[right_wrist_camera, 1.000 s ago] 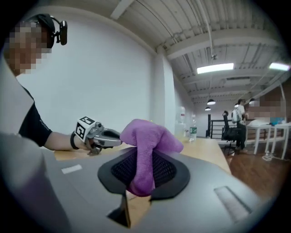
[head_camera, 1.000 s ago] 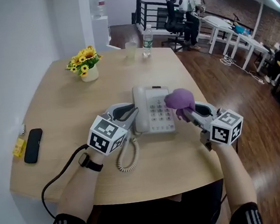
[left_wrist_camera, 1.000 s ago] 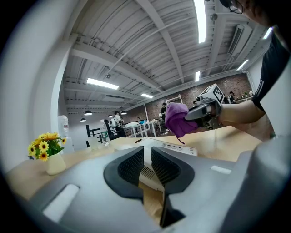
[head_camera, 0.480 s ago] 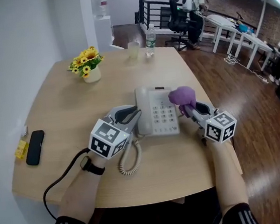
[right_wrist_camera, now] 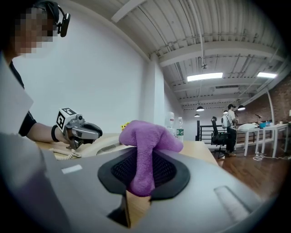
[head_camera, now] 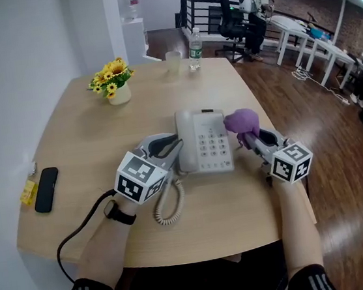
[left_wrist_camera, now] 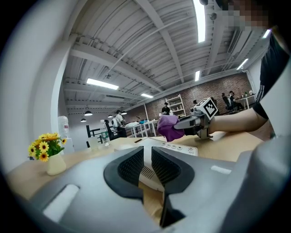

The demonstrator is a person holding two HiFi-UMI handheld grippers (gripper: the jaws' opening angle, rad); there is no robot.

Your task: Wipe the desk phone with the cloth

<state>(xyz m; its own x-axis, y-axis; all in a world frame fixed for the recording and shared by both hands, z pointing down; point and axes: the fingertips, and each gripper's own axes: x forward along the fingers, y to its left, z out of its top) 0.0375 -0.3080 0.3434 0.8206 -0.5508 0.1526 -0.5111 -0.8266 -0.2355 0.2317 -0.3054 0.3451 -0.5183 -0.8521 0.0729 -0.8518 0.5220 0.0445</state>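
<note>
Going left to right: the far left of the desk (head_camera: 88,133) only has a black mobile (head_camera: 45,188) and some flowers (head_camera: 111,77), well away from the action, so we can skip those.

The left gripper (left_wrist_camera: 147,159) sits at the phone's handset side. Its own view shows the jaws just a sliver apart with nothing pinched between them, only the phone's white side showing through the gap. We'd guess it's there to steady the phone, but we can't tell if it actually touches.

The phone (head_camera: 202,142) sits mid-desk, handset in its cradle on the left, with the cord (head_camera: 166,208) trailing toward us.

The cloth (head_camera: 241,120), a purple wad, is up at the phone's top right corner, on or just over the edge beside the keypad. We can't say for sure it's pressing down.

The right gripper (head_camera: 250,139) is clamped tight on that cloth, which bunches out past the jaw tips.

Progress-wise, we'd call the setup done: cloth in hand, at the phone, other gripper in place. How much wiping is done we honestly can't tell, since the phone shows no dirt or streaks either way. Judging by where the cloth is, the keypad, the handset and the whole left half look like they're still to do, so we'd say early to middle of the job.
</note>
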